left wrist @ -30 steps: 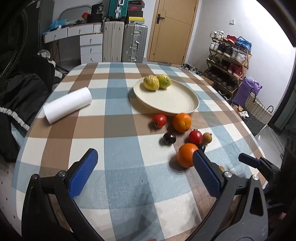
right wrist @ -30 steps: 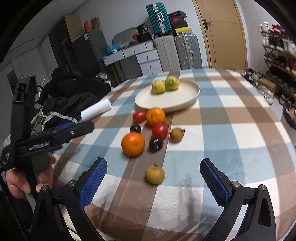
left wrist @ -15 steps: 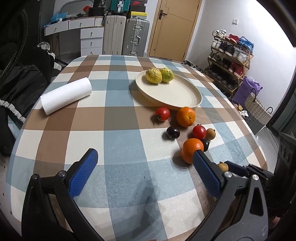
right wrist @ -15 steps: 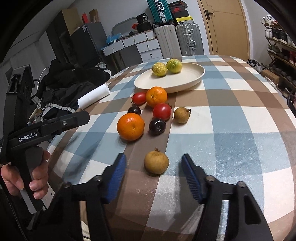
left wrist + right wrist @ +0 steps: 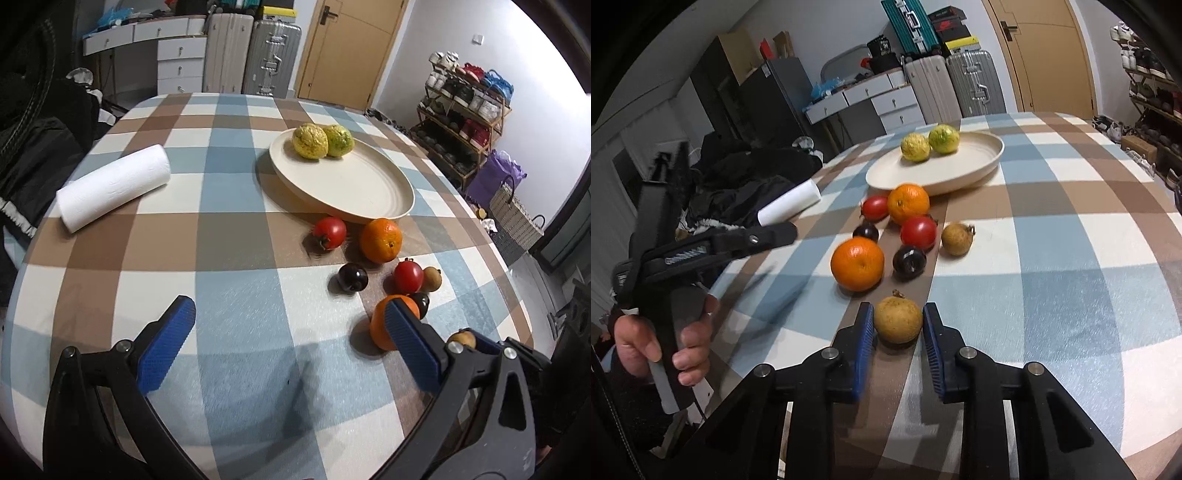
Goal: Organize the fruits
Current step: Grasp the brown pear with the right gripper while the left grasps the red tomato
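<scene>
A cream plate [image 5: 351,188] holds two yellow-green fruits [image 5: 309,141]. In front of it lie two oranges [image 5: 381,240], two tomatoes [image 5: 330,232], two dark plums [image 5: 352,278] and a small brown fruit [image 5: 432,278]. My left gripper [image 5: 288,310] hangs open over bare cloth; its right finger covers part of the nearer orange [image 5: 380,328]. My right gripper [image 5: 897,312] is closing on another round brown fruit [image 5: 898,321] at the near edge of the group. Both blue pads touch its sides, and it rests on the cloth.
A white paper towel roll [image 5: 114,188] lies at the table's left. Dark clothing [image 5: 746,184] is piled beside the left edge. A hand [image 5: 665,343] holds the left gripper's handle. Suitcases [image 5: 251,55] and a shoe rack [image 5: 461,122] stand beyond the table.
The right jaws went from wide apart to closed around the near brown fruit. The left gripper moved forward and lower toward the fruit group, still open.
</scene>
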{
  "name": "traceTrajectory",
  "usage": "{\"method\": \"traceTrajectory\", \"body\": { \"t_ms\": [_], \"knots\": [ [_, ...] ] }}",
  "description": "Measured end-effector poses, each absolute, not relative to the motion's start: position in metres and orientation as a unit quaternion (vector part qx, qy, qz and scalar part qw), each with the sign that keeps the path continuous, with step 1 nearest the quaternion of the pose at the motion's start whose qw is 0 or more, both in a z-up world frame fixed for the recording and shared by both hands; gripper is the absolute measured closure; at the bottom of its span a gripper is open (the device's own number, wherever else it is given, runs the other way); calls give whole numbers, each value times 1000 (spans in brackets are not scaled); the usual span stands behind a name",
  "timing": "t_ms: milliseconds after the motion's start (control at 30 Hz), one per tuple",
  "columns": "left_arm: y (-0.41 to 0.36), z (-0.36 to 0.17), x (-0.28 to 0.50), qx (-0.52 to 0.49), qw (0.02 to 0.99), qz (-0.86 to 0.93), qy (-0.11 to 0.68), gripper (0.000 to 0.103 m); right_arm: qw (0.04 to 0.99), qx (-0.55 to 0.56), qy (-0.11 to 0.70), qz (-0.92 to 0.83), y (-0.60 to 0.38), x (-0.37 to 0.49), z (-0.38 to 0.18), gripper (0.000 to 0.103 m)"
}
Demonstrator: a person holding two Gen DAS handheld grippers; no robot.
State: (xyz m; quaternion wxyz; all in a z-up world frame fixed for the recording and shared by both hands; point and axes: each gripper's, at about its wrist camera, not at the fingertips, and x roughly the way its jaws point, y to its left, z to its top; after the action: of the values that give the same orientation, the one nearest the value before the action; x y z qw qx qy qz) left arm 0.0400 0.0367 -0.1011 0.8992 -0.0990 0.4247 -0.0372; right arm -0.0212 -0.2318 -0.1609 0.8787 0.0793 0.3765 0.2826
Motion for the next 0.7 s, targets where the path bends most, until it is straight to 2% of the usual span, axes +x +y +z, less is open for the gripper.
{"method": "traceTrajectory", "body": {
  "t_ms": [400, 700],
  "knots": [
    [38, -110, 98, -105, 884, -55, 453, 1, 874, 98, 367, 303, -243, 0, -157, 75],
    [29, -128, 149, -103, 850, -117, 503, 2, 865, 118, 373, 314, -249, 17, -157, 75]
  ]
}}
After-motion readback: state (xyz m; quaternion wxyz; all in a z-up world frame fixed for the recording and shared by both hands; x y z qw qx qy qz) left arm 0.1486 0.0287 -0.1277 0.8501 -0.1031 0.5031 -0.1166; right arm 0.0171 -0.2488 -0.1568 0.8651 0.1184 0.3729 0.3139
